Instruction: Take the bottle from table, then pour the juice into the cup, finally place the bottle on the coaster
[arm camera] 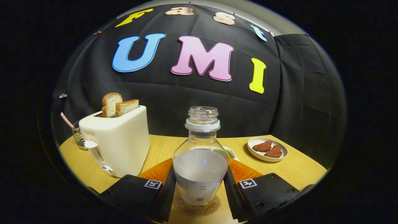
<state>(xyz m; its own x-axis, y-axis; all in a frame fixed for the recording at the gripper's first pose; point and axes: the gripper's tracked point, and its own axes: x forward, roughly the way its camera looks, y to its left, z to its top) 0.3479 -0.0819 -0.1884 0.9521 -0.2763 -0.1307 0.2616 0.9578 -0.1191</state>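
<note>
One gripper (pixel 200 186) stands nearest, its jaws set close on either side of a single clear bottle (pixel 200 161); each jaw looks to touch the bottle's lower body, so I judge it held. The bottle stands upright, uncapped, about half full of a pale cloudy liquid, and its base sits on one round printed coaster (pixel 197 206) at the near edge of the wooden worktop (pixel 298 169).

This looks like the last step, setting the bottle on the coaster. What the next move seems to call for is spreading the jaws evenly and drawing straight back, so the open bottle is not tipped.

Behind the bottle lies an orange mat (pixel 158 171), and just past its right shoulder peeps one small white dish (pixel 231 153) with something green inside; whether this is the cup I cannot tell.

Farther off, toward the left edge, one white toaster (pixel 116 141) holds two slices of bread (pixel 119 105), with one wire basket (pixel 78 137) behind it. Toward the far right corner, one white plate (pixel 267 149) carries two dark reddish pieces.
</note>
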